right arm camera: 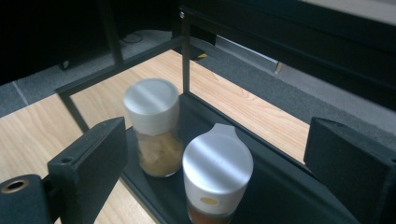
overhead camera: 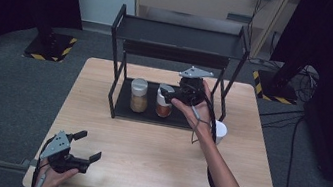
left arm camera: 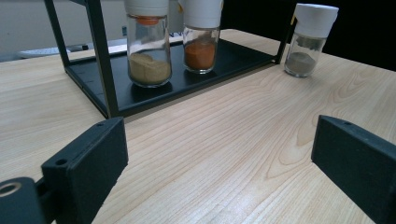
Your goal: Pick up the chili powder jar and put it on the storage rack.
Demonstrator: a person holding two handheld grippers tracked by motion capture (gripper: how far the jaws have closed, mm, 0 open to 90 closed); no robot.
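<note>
High view shows the right gripper (overhead camera: 174, 94) reaching into the lower shelf of the black rack (overhead camera: 179, 37), just above the orange spice jar (overhead camera: 164, 104), which stands on the rack's bottom tray (overhead camera: 124, 109) at about 12 o'clock from the table's (overhead camera: 152, 172) centre. A tan spice jar (overhead camera: 139, 95) stands just beside it at its 9 o'clock, near but apart. From the right gripper view the jaws stand wide apart and grip nothing, with the orange jar's white cap (right arm camera: 217, 161) between and below them. The left gripper (overhead camera: 77, 156) rests near the table's 7 o'clock corner, jaws likewise spread and empty. A third jar of grey spice (left arm camera: 308, 39) stands on the bare wood outside the rack, at 3 o'clock of it.

The orange jar looks like glass with a plastic cap: stiff, fairly light, smooth and breakable if knocked over. The safest hold is probably across the round cap or just under it, squarely, keeping clear of its neighbour and the rack's uprights.
</note>
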